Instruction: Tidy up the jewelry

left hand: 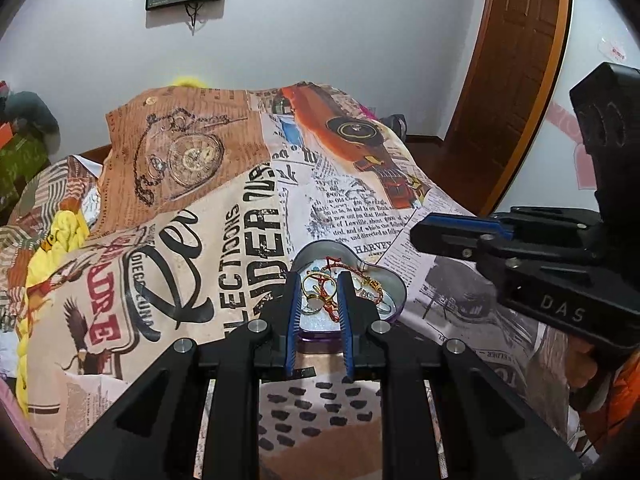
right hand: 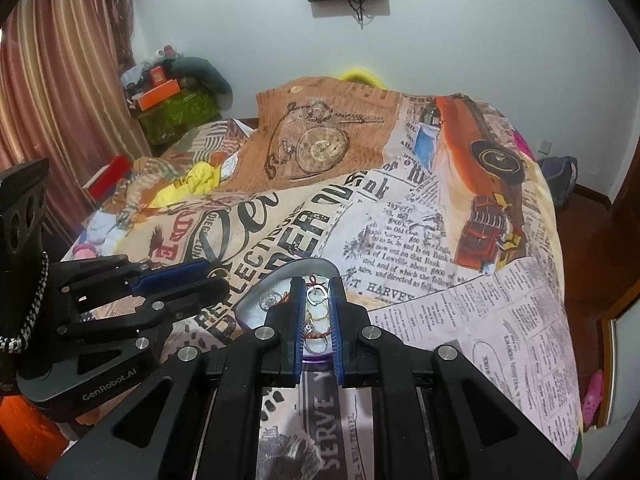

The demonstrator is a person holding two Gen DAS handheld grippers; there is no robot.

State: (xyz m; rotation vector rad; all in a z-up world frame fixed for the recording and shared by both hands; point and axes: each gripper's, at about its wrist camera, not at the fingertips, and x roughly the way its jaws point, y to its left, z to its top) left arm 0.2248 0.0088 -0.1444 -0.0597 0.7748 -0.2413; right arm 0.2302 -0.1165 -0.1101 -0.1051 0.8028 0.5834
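Note:
A heart-shaped metal tin point(left hand: 394, 280) with a purple base lies on the bed; it also shows in the right wrist view point(right hand: 256, 300). It holds gold rings point(left hand: 316, 284), silver rings point(right hand: 316, 296) and a red cord bracelet point(left hand: 340, 266). My left gripper point(left hand: 319, 280) hovers over the tin, its jaws a little apart, and a gold ring point(right hand: 217, 273) shows at its tip in the right wrist view. My right gripper point(right hand: 315, 282) hovers over the tin too, jaws a little apart, nothing between them.
The bed is covered by a newspaper-print quilt point(left hand: 248, 216) with a pocket watch and a red car. Yellow cloth point(left hand: 60, 240) lies at the left. A wooden door point(left hand: 516, 80) stands at the right, curtains point(right hand: 60, 80) and cluttered boxes point(right hand: 168, 100) at the left.

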